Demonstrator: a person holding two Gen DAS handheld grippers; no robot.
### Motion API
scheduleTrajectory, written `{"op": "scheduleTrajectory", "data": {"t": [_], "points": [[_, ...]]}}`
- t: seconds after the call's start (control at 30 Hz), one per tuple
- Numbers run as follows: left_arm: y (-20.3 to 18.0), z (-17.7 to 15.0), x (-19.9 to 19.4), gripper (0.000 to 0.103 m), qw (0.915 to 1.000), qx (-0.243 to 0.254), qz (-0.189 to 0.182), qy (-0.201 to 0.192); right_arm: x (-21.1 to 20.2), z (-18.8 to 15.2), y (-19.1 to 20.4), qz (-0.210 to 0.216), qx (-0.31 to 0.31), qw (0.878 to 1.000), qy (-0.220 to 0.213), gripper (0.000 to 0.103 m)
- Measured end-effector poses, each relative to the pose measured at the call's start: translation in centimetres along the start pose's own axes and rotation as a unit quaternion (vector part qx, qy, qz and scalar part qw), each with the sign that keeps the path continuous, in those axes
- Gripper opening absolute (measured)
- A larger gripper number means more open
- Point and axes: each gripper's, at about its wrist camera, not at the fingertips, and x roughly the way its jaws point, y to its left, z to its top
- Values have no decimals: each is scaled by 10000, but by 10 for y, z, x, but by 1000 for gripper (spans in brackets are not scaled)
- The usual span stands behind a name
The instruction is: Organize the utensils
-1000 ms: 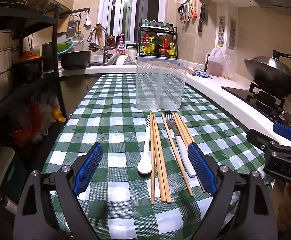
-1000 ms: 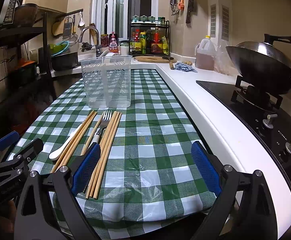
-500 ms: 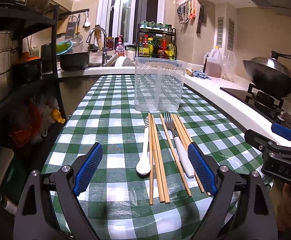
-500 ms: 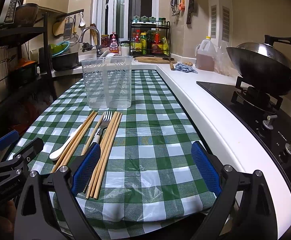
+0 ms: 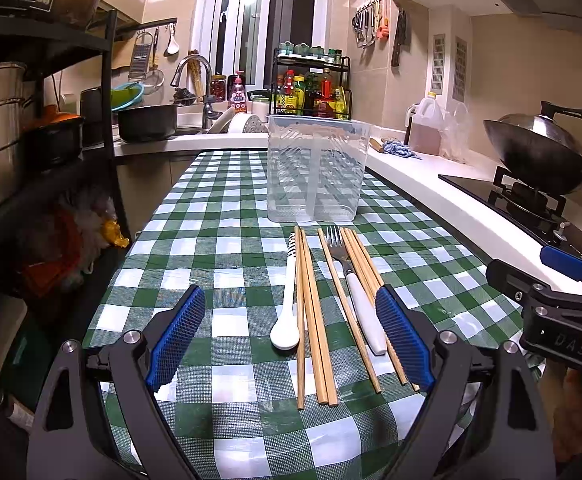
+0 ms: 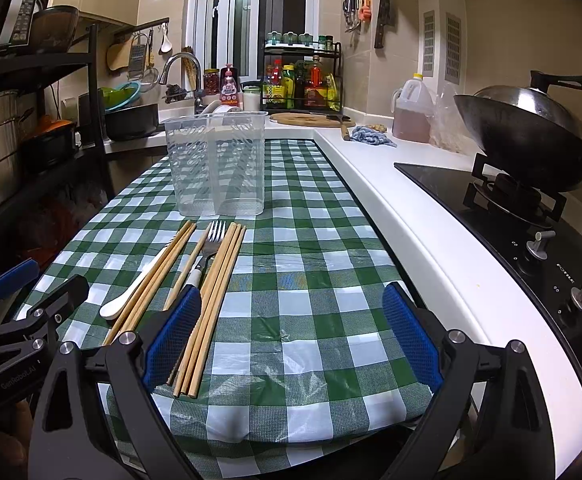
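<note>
A clear plastic utensil holder (image 5: 317,172) (image 6: 217,164) with two compartments stands empty on the green checked tablecloth (image 5: 227,248). In front of it lie a white spoon (image 5: 288,300) (image 6: 131,292), several wooden chopsticks (image 5: 311,320) (image 6: 211,304) and a fork with a white handle (image 5: 357,292) (image 6: 207,248), all pointing at the holder. My left gripper (image 5: 291,304) hangs open over the near ends of the utensils, touching none. My right gripper (image 6: 293,300) is open over bare cloth to the right of them.
A white counter (image 6: 411,216) runs along the right with a black hob (image 6: 531,240) and a wok (image 6: 531,132). A dark shelf rack (image 5: 51,120) with pots stands on the left. Sink, bottles and a cutting board sit behind the holder.
</note>
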Motion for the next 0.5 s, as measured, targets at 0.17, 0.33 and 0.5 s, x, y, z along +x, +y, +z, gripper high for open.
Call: {"op": "scheduleTrajectory", "data": {"t": [0.17,0.33,0.5], "points": [[0,0,0,84,10000,2,-5,-1,0,0,0,1,1,10000,-3,90],[-2,0,1,84,10000,2,-6,-2,0,0,1,-4,-8,10000,-9,90],[-3,-1,0,84,10000,15,-15,-2,0,0,2,-44,-41,10000,-24,90]]}}
